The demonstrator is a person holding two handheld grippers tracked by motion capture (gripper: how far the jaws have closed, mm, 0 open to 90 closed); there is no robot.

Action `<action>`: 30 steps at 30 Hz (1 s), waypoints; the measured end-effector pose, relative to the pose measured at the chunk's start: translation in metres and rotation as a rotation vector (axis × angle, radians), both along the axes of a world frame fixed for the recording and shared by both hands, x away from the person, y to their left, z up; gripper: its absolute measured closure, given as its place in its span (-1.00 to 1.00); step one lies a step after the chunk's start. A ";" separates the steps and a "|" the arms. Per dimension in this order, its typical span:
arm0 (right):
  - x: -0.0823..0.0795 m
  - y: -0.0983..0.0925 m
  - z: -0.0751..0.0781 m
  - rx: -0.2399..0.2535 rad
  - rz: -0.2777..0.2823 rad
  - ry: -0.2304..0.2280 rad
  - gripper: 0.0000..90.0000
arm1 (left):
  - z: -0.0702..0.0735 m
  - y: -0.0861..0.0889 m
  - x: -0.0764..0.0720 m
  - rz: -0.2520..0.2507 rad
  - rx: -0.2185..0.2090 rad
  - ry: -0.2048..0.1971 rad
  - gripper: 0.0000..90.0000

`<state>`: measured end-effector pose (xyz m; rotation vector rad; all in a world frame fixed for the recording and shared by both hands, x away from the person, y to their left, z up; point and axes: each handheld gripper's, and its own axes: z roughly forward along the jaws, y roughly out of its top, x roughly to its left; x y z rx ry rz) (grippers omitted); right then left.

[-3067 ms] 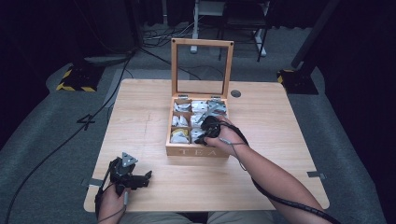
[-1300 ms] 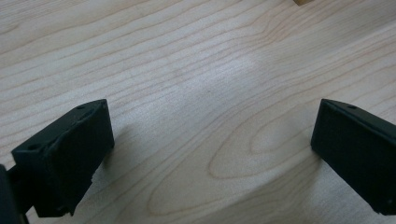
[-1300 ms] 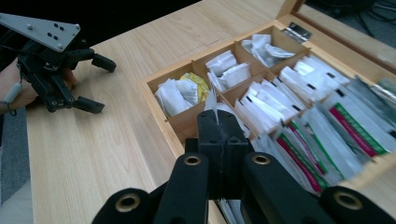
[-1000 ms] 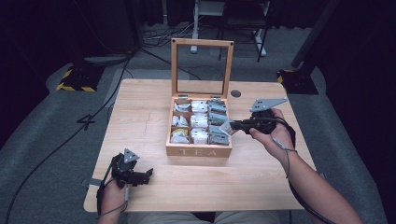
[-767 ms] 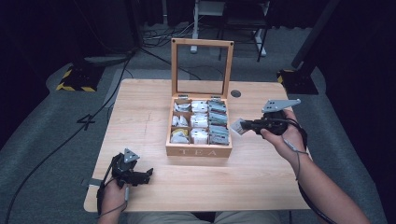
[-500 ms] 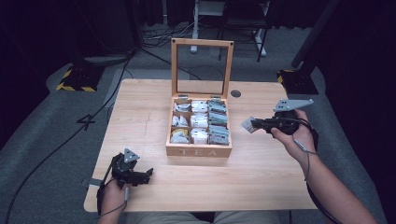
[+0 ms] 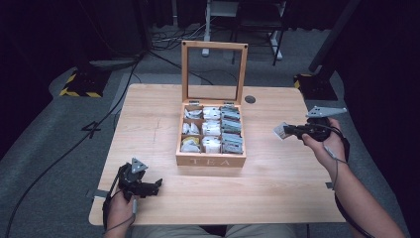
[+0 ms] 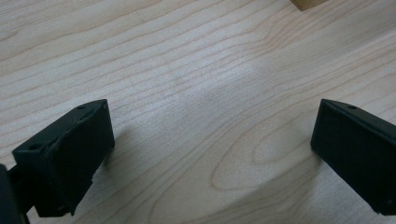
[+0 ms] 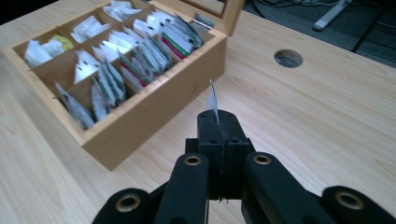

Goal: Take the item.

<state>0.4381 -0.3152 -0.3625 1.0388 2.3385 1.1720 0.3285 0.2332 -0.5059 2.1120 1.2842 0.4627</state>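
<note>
Pale wood grain, nearest us: the table runs bare under the left gripper, which rests at the near left corner with its jaws spread wide and nothing between them. In the left gripper view we see only bare tabletop between the two black pads.

Mid-distance, right side: the right gripper hangs above the table, clenched on a tea bag sachet. In the right gripper view the sachet stands edge-on as a thin sliver poking out past the closed jaws, so we judge the hold to be on a narrow strip of one edge.

Risks as we read them:
- A pinch that shallow could let the sachet slide or rotate out if the hand swings or tips fast.
- The thin packet could crease or tear if it is pressed against the tabletop while the pinch is kept.
- The right edge of the table lies near the hand; a release too far out could put the sachet on the floor.

Room: a broad clear stretch of table lies between the right gripper and the wooden tea box, and more in front of the box. The cable hole sits beyond, near the far edge.

Farther: the box is open, its glass-paned lid upright at the back, compartments holding rows of sachets. The lid blocks approach from behind; from above and from the right the way is open.
</note>
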 end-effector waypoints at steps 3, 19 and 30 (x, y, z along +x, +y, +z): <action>0.003 -0.007 -0.008 0.011 -0.015 0.009 1.00 | 0.000 0.000 0.000 0.000 0.000 0.000 -1.00; 0.011 -0.023 -0.048 0.005 -0.079 0.067 1.00 | 0.000 0.000 0.000 0.000 0.000 0.000 -1.00; 0.009 -0.023 -0.073 -0.016 -0.090 0.122 1.00 | 0.000 0.000 0.000 0.000 0.000 0.000 -1.00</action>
